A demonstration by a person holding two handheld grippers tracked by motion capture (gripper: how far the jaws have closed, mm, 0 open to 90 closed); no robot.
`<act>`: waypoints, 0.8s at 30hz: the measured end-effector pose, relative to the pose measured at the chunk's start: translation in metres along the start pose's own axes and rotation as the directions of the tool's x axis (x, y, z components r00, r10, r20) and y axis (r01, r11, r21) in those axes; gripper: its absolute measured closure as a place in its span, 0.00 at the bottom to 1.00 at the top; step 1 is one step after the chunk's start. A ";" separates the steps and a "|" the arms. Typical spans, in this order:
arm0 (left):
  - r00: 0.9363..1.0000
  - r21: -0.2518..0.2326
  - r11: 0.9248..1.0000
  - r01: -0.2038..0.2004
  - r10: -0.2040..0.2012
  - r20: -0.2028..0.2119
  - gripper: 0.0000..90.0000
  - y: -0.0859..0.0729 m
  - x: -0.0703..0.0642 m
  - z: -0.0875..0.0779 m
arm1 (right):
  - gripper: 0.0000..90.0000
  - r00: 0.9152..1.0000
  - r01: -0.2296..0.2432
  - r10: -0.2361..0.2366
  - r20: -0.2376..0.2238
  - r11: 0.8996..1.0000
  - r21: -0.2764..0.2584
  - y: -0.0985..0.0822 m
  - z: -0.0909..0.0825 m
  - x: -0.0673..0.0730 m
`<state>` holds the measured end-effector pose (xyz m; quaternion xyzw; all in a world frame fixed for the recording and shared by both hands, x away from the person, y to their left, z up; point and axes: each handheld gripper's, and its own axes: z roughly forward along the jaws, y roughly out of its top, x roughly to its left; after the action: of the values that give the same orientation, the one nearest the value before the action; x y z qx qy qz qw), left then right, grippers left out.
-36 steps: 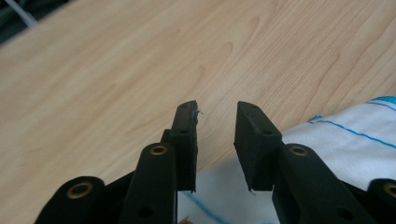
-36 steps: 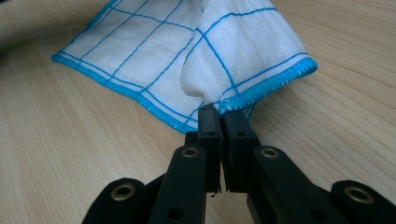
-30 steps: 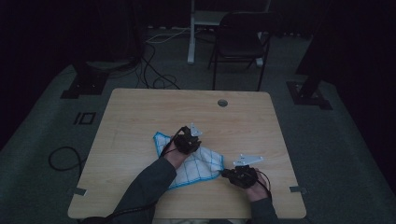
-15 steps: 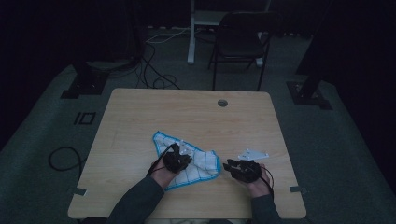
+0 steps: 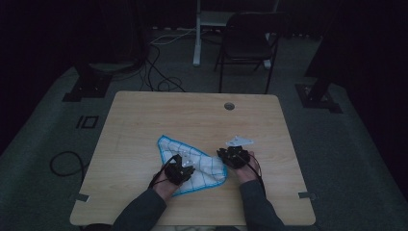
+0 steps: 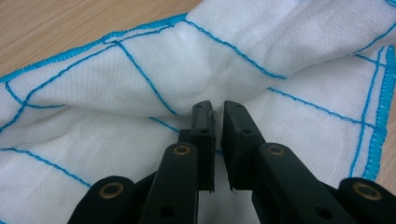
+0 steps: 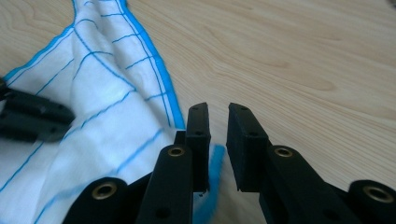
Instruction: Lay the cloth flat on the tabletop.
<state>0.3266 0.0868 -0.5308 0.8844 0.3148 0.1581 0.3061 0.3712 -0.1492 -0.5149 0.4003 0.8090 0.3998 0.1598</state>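
White cloth (image 5: 195,159) with blue stitched grid and border lies rumpled on the tabletop (image 5: 144,120); left hand-held gripper (image 6: 217,121) pinches a fold, right hand-held gripper (image 7: 218,126), jaws just closing, stands unclenched at its edge.

A dim lab or studio: floor cables (image 5: 159,72), stand bases (image 5: 86,86), folding chair (image 5: 248,45)

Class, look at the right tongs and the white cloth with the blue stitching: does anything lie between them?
Nothing visible does. The right tongs stand at the blue hem of the white cloth with blue grid stitching, their jaws slightly apart over the edge, with bare wooden table beside it. The left tongs sit on the cloth itself.
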 end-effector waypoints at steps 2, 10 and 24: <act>1.000 -0.001 1.000 0.002 -0.002 0.002 0.93 -0.002 0.000 -0.001 | 0.88 1.000 0.007 -0.007 -0.009 1.000 0.010 0.003 0.009 0.003; 1.000 -0.005 1.000 -0.001 0.001 0.003 0.93 -0.008 -0.002 -0.006 | 0.87 0.996 0.091 -0.089 -0.030 0.993 0.079 0.017 0.041 0.020; 1.000 -0.014 1.000 0.001 -0.001 0.027 0.92 -0.026 0.002 -0.020 | 0.89 0.992 0.109 -0.117 0.053 0.984 0.139 0.016 0.050 -0.007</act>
<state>0.3068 0.1127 -0.5321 0.8842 0.3099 0.1481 0.3166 0.4124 -0.1227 -0.5347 0.3758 0.8505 0.3215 0.1793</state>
